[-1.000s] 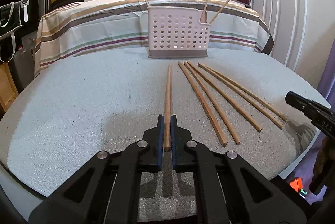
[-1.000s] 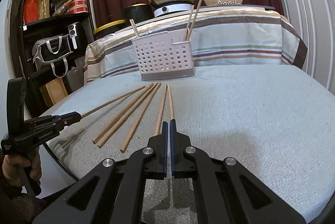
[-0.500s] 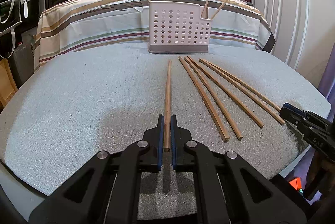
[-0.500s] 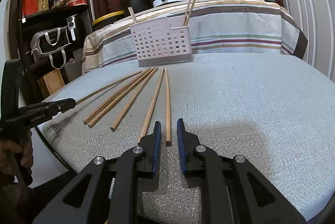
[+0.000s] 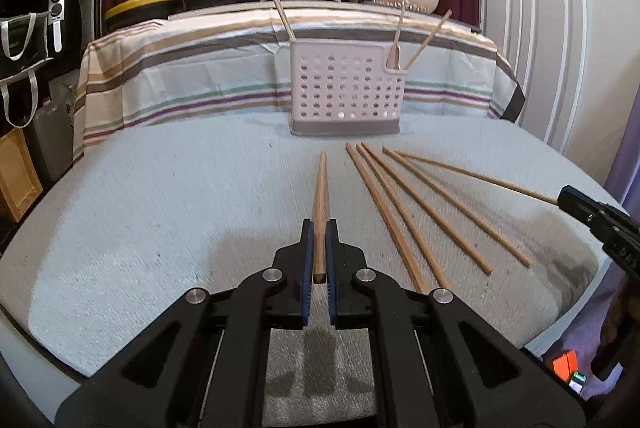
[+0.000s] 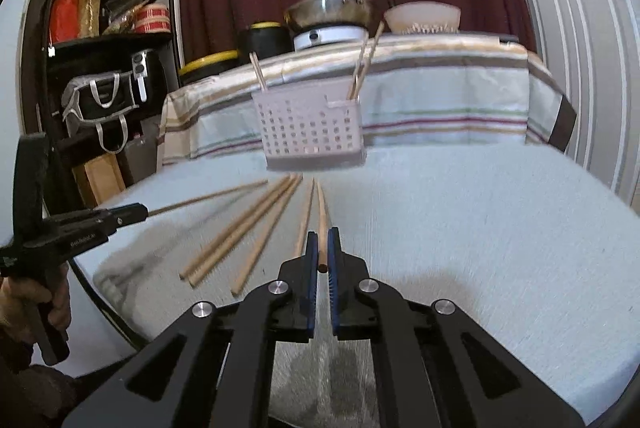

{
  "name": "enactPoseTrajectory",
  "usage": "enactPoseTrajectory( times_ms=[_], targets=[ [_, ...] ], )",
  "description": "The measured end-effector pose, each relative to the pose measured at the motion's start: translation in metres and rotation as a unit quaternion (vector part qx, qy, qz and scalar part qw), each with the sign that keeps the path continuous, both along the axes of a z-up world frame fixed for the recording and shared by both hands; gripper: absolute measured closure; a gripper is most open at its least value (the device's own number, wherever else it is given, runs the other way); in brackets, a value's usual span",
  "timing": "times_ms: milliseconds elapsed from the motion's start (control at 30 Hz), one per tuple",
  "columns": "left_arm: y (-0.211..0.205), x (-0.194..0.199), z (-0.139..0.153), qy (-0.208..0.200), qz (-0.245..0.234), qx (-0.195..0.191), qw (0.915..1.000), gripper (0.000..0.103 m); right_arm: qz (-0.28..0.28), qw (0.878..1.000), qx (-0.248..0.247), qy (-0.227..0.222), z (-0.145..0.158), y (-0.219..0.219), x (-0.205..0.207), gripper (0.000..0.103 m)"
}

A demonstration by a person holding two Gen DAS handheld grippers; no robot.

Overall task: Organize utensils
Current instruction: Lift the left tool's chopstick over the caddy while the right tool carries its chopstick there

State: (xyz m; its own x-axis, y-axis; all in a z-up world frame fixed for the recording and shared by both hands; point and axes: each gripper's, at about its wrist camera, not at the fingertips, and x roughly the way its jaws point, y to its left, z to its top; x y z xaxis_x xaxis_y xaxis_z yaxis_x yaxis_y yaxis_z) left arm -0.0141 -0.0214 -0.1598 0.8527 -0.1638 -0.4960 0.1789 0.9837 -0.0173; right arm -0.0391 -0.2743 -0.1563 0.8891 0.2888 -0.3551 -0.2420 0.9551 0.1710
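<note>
My left gripper (image 5: 319,228) is shut on the near end of a wooden chopstick (image 5: 321,184) that points at the pale perforated utensil holder (image 5: 346,92). My right gripper (image 6: 322,244) is shut on the end of another chopstick (image 6: 320,212), held just above the table. Each gripper shows in the other's view: the right gripper (image 5: 572,200) at the right edge, the left gripper (image 6: 132,214) at the left, a hand on its handle. Several loose chopsticks (image 5: 400,220) lie fanned on the table between them. Three chopsticks stand in the holder (image 6: 312,124).
The round table (image 5: 160,208) has a pale textured cover, and its edge runs close to both grippers. Behind the holder is a striped-cloth counter (image 5: 200,68) with a pan, a stove, a bowl and pots. A shelf with bags (image 6: 104,96) stands at the left.
The right gripper opened around a chopstick's end, then shut on it and raised it off the table. The left gripper kept its hold on its chopstick and barely moved.
</note>
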Motion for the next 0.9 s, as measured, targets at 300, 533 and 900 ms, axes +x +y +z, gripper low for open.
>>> enactPoseTrajectory(
  times_ms=[300,533,900],
  targets=[
    [0.011,0.0,0.042,-0.044,0.009,-0.011,0.9989,0.097,-0.005,0.999,0.002,-0.048,0.045,0.0,0.002,0.098],
    [0.019,0.011,0.074,-0.064,0.011,-0.02,0.9977,0.097,-0.003,0.997,0.003,-0.078,0.073,0.003,0.022,0.098],
    [0.024,0.056,0.11,-0.071,0.003,-0.017,0.9973,0.097,0.001,0.994,0.009,-0.107,0.105,0.009,0.075,0.097]
  ],
)
